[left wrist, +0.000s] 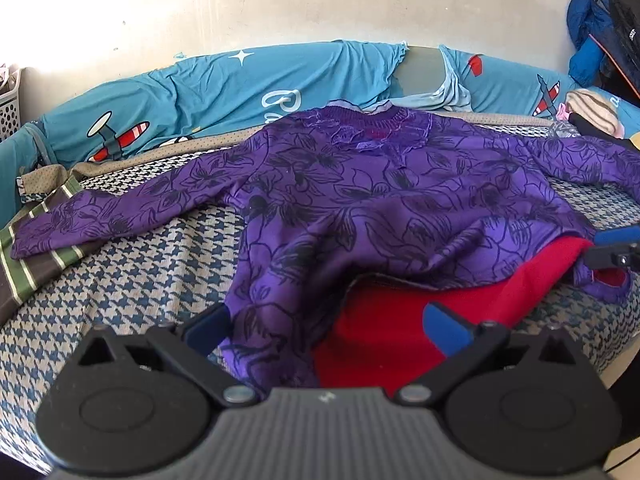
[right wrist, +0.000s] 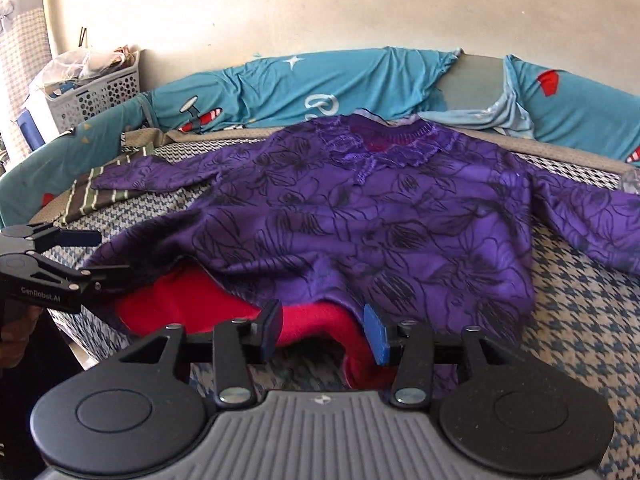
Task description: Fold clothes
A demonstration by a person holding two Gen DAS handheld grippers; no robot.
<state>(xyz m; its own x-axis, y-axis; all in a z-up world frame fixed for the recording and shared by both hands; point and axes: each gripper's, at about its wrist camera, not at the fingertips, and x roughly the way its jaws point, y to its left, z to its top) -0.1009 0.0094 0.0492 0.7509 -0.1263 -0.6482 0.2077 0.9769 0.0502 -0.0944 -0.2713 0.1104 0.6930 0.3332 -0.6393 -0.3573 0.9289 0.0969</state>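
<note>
The purple top [left wrist: 400, 208] lies spread on the bed [left wrist: 132, 280], its neck at the far side and its hem nearest to both claws. The hem is turned up, so the red lining [left wrist: 400, 320] shows.

The left claw [left wrist: 326, 326] stands wide open. The left corner of the hem lies between its pads [left wrist: 446, 326], but they do not press on it. The right claw [right wrist: 324, 328] is about half open, with a fold of red lining between its jaws, and I see no grip there either.

I judge the step in hand is to take the hem at both corners. To do it well, each claw should close on both layers together, purple and red, close to the corner, so that the lining does not slip out when the hem is lifted.

Both claws point forward and down toward the bed. In the right wrist view the left claw sits to the left, near the hem's other corner.
</note>
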